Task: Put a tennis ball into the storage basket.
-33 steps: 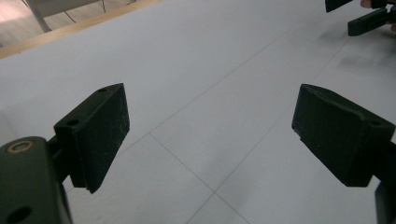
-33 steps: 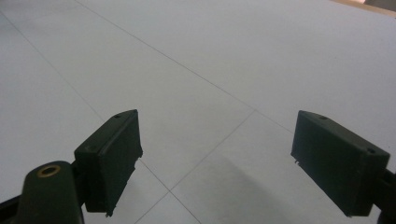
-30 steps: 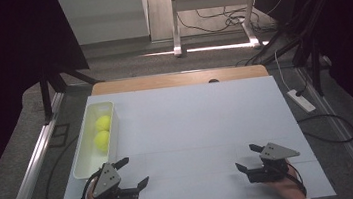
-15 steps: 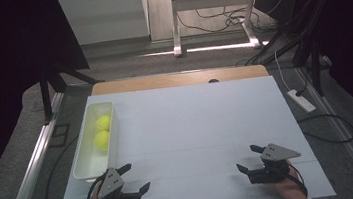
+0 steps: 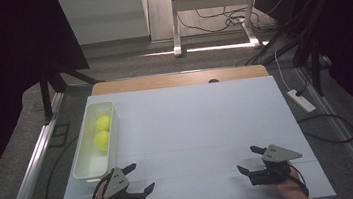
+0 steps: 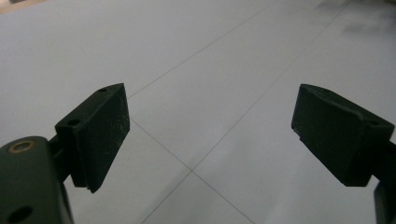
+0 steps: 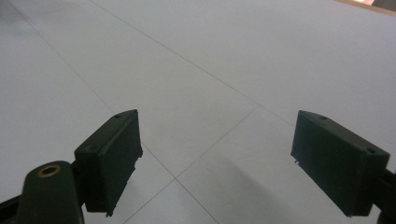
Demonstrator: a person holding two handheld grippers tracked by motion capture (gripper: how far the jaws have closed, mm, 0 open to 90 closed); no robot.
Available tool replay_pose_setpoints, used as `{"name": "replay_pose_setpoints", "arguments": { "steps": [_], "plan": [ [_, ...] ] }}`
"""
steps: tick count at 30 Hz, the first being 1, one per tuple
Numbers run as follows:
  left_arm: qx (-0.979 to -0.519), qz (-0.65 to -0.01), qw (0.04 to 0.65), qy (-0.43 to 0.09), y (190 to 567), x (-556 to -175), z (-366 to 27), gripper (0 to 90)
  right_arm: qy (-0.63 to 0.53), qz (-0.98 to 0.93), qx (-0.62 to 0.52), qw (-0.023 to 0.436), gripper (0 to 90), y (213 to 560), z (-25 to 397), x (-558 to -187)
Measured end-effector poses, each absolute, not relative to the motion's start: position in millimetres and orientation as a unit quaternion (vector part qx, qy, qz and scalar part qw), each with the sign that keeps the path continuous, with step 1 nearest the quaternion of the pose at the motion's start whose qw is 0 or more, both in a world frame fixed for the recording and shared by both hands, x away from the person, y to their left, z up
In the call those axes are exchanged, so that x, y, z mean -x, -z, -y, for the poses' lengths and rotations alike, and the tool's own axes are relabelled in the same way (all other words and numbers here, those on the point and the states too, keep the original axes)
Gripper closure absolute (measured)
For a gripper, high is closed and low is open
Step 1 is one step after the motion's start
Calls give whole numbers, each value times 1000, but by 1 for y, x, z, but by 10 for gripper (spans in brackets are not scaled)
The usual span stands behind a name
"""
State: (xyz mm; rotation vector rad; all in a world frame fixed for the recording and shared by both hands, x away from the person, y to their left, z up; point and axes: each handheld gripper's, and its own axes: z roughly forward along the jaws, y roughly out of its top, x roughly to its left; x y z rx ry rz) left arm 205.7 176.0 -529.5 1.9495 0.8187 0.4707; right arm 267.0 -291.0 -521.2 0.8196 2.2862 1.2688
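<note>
The white table [image 5: 193, 128] carries a long white bin [image 5: 87, 162] along its left edge, with two yellow-green balls [image 5: 102, 133] touching each other in the bin's far half. Just past the bin's near end sits the left gripper [image 5: 140, 180] — jaws spread wide, empty. The right gripper [image 5: 248, 160] rests well apart from the bin, near the table's front right corner — jaws also wide, holding nothing.

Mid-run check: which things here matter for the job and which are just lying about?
Part of the job:
left gripper, open, nearest the bin
right gripper, open
white bin
two yellow balls inside it

Lying about:
white power strip on the floor
cables under the far desk
</note>
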Motion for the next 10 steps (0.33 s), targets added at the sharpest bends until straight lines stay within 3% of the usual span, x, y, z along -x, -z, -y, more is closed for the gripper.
{"name": "replay_pose_setpoints", "arguments": {
  "steps": [10],
  "plan": [
    [-795, -334, 467, -196, 529, -206, -176, 125, -457, -818, -288, 196, 157, 522, 292, -267]
  ]
}}
